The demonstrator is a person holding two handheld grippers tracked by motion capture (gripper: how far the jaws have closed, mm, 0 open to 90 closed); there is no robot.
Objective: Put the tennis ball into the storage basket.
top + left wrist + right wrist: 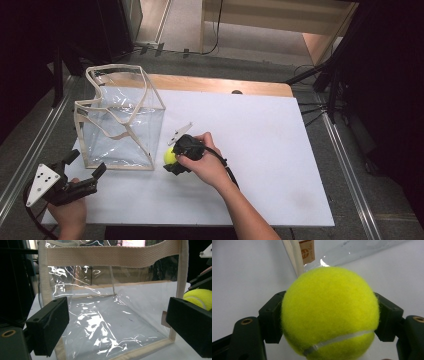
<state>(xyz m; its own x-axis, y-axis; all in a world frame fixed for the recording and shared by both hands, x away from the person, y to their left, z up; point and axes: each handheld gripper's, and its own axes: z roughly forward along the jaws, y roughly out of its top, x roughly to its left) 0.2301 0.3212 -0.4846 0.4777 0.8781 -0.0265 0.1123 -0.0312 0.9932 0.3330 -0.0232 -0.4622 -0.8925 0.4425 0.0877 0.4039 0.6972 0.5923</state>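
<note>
Right gripper view: right hand-held gripper (329, 315) is squeezing the fuzzy yellow-green tennis ball (329, 312) across its middle, down at the white desk (260, 150), just beside the clear plastic tote bag (120, 120). Looks light, springy, grippy felt. Left hand-held gripper (117, 325) is hanging open.

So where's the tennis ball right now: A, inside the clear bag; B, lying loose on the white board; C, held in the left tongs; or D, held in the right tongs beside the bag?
D: the tennis ball sits clamped between both jaws of the right tongs, just outside the clear bag, while the left tongs stand open and empty.
</note>
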